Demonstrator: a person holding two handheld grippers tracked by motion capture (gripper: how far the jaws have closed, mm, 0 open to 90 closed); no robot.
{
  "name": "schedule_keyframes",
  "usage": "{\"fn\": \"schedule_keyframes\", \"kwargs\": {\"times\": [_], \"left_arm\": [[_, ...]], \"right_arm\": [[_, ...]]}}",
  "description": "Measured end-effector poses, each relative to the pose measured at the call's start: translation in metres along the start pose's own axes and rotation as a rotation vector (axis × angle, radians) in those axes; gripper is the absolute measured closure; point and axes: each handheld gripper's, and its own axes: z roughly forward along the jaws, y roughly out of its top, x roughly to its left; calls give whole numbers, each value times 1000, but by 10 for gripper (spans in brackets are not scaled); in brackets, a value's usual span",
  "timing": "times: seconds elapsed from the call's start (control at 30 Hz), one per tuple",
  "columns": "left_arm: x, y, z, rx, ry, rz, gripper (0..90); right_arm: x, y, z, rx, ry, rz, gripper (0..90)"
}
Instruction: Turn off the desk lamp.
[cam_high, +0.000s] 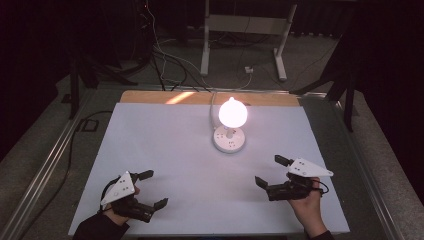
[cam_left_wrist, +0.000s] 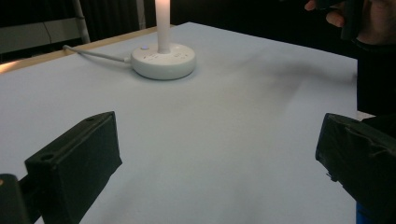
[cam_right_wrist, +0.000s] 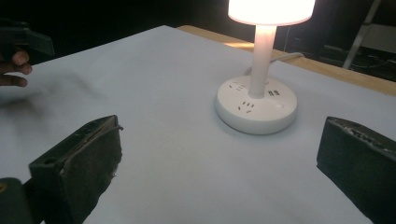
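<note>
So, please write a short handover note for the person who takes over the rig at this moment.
Left gripper: open, holding nothing, over the near left of the white table.
Right gripper: open, holding nothing, over the near right.
Lamp: lit, upright on its round white socket base, at the far middle of the table; its cable runs off the far edge.
Done: nothing visible; neither gripper touches the lamp.
Left: likely reach for the lamp; the right gripper looks nearer.
</note>
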Motion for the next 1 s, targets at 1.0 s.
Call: {"fn": "schedule_keyframes", "kwargs": {"times": [1.0], "left_arm": [[0,0,0,-1,1,-5,5]], "right_arm": [[-20,26,45,21,-10,4,0]]}}
